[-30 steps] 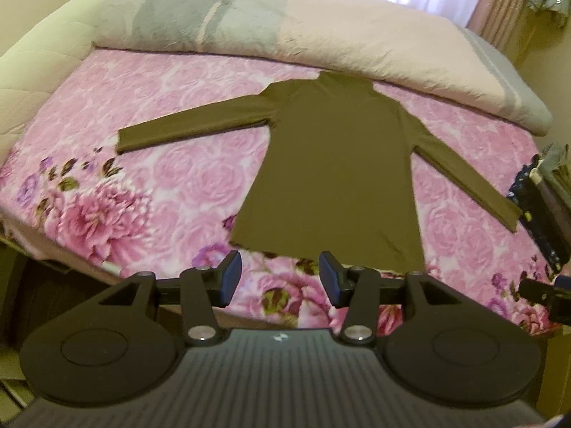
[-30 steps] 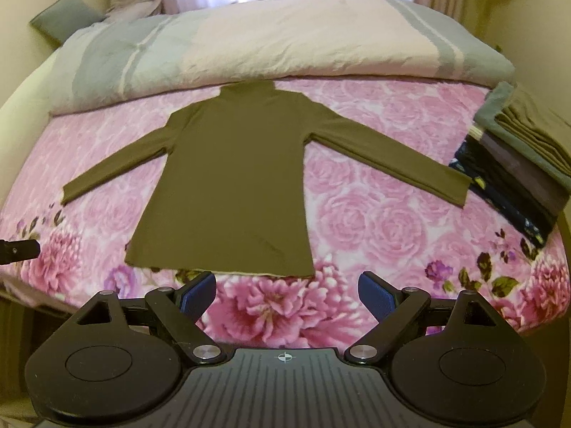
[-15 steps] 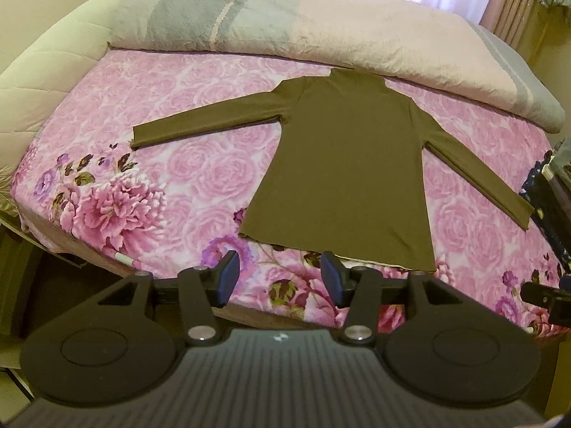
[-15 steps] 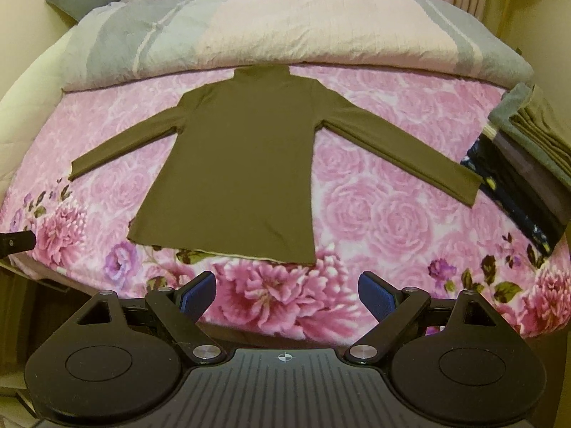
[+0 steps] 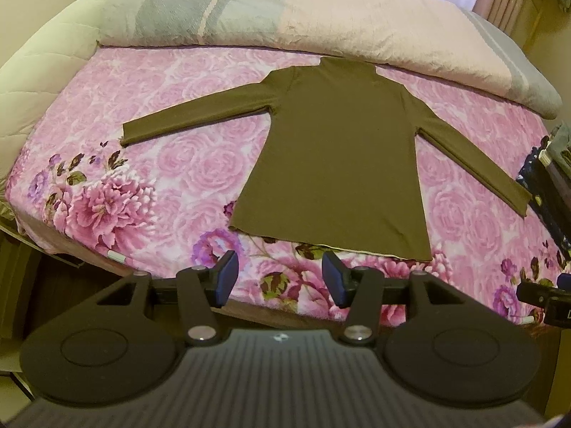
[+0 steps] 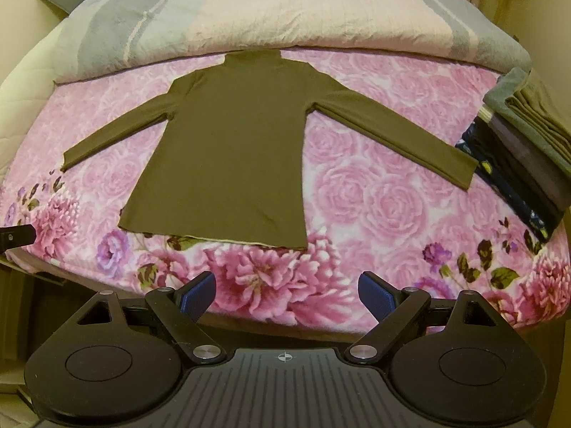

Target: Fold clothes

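An olive-brown long-sleeved turtleneck (image 5: 339, 157) (image 6: 228, 153) lies flat on the pink floral bedspread (image 5: 185, 149) (image 6: 374, 192), sleeves spread to both sides, hem toward me. My left gripper (image 5: 280, 280) hovers open above the bed's near edge, just short of the hem, with nothing between its blue pads. My right gripper (image 6: 287, 294) is open wider, also short of the hem and empty. The tip of the right gripper (image 5: 542, 297) shows at the left wrist view's right edge.
A rolled grey and pink duvet (image 5: 303, 18) (image 6: 285, 18) lies across the far side, touching the collar. A stack of folded clothes (image 6: 524, 149) (image 5: 549, 185) sits at the bed's right edge beside the right cuff. Dark floor lies below the near edge.
Both grippers have drawn back and up from the bed, so the turtleneck sits farther up in both views. The jaws kept their openings and the garment has not moved.
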Tool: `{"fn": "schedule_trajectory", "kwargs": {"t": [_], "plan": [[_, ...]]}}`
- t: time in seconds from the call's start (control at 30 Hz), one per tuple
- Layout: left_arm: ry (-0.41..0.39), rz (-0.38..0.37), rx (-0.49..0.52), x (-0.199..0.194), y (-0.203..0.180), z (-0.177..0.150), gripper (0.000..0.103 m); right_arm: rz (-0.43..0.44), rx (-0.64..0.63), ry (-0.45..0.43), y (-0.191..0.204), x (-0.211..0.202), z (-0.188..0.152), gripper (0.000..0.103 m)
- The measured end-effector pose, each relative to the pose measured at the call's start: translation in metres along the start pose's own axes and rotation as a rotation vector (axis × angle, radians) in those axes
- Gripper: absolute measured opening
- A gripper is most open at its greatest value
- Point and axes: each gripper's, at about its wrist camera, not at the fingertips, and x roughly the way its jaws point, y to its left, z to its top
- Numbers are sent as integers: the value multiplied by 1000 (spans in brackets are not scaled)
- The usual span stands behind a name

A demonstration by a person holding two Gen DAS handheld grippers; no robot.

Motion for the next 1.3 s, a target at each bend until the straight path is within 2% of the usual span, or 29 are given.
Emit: {"fn": "schedule_trajectory", "kwargs": {"t": [0.73,1.2,1.3], "plan": [[1,7,-49,-3,4,-11,47,16,-47,-17,3,-1,2,89],[31,14,-98,30,21,15,47,26,-54,12,8,21,22,89],[36,4,-112,45,29,30,47,17,-33,20,9,29,31,89]]}}
